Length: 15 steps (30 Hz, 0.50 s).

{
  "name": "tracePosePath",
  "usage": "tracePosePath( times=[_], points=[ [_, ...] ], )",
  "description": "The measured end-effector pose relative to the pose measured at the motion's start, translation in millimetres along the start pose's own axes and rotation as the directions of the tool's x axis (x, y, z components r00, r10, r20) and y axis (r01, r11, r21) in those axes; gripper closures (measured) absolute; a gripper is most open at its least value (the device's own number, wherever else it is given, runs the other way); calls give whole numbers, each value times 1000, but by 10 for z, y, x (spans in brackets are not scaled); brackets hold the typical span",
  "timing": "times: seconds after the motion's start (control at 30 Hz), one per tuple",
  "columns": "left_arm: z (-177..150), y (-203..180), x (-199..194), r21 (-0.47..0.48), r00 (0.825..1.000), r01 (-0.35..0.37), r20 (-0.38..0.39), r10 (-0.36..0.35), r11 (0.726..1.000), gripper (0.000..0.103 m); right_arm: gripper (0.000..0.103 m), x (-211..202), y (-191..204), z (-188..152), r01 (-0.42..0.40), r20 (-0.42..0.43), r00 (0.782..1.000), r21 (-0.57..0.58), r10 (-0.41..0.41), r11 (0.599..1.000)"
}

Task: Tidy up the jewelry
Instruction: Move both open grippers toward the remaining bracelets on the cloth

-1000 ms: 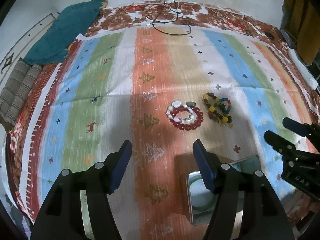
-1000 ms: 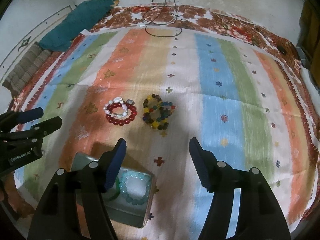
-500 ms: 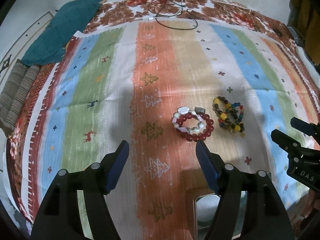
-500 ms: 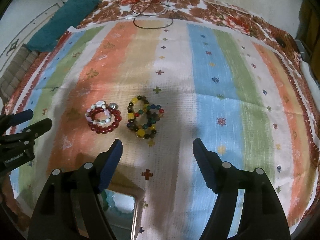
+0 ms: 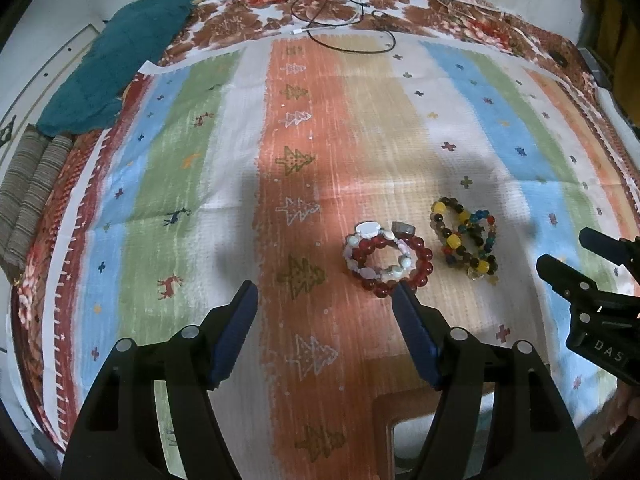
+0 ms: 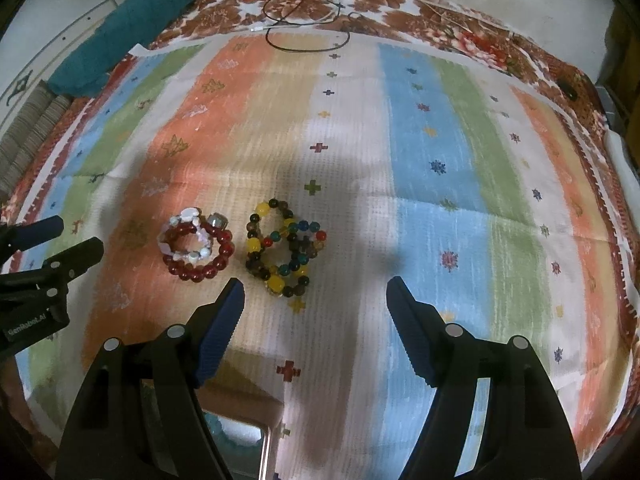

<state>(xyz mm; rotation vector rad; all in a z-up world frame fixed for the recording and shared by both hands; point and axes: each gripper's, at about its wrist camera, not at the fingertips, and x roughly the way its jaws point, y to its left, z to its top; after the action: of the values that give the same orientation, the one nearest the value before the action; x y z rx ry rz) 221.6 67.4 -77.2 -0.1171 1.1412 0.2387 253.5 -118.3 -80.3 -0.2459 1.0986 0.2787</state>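
- Fingers of the left gripper (image 5: 324, 304) stand wide apart with nothing between them, hanging over the orange stripe of the striped cloth (image 5: 200, 152); its right-hand fingertip sits just short of the red and white bracelets (image 5: 388, 260).
- Right gripper (image 6: 316, 300) is likewise spread wide and empty; the multicoloured bead bracelets (image 6: 286, 250) lie just ahead of its gap, nearer its left finger.
- Both heaps rest side by side, close but apart, about mid-cloth and well clear of its edges; a tray or box (image 6: 240, 444) shows only as a corner at the cloth's near edge, something pale green inside it.
- Step in hand, as I judge it: the approach to pick up, one heap per gripper; nothing lifted yet.
- Next move calls for lowering each gripper so its fingers straddle a bead strand, then closing.
- Red and white heap is roundish, no clear long axis; the multicoloured heap, a folded figure-eight, runs from far-left to near-right in the right wrist view.
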Motion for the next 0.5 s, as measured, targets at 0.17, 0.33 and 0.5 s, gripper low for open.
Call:
tracePosePath(
  times=[0.17, 0.33, 0.5],
  points=[
    [46, 16, 111, -1, 1000, -2, -19, 2, 1000, 34, 30, 126, -6, 28, 10, -24, 1000, -2, -10, 1000],
    [105, 35, 224, -2, 999, -2, -34, 2, 1000, 34, 30, 202, 2, 63, 12, -35, 999, -7, -13, 1000],
    [158, 41, 338, 3, 999, -2, -52, 3, 1000, 34, 30, 276, -3, 111, 23, -42, 999, -7, -23, 1000]
  ],
)
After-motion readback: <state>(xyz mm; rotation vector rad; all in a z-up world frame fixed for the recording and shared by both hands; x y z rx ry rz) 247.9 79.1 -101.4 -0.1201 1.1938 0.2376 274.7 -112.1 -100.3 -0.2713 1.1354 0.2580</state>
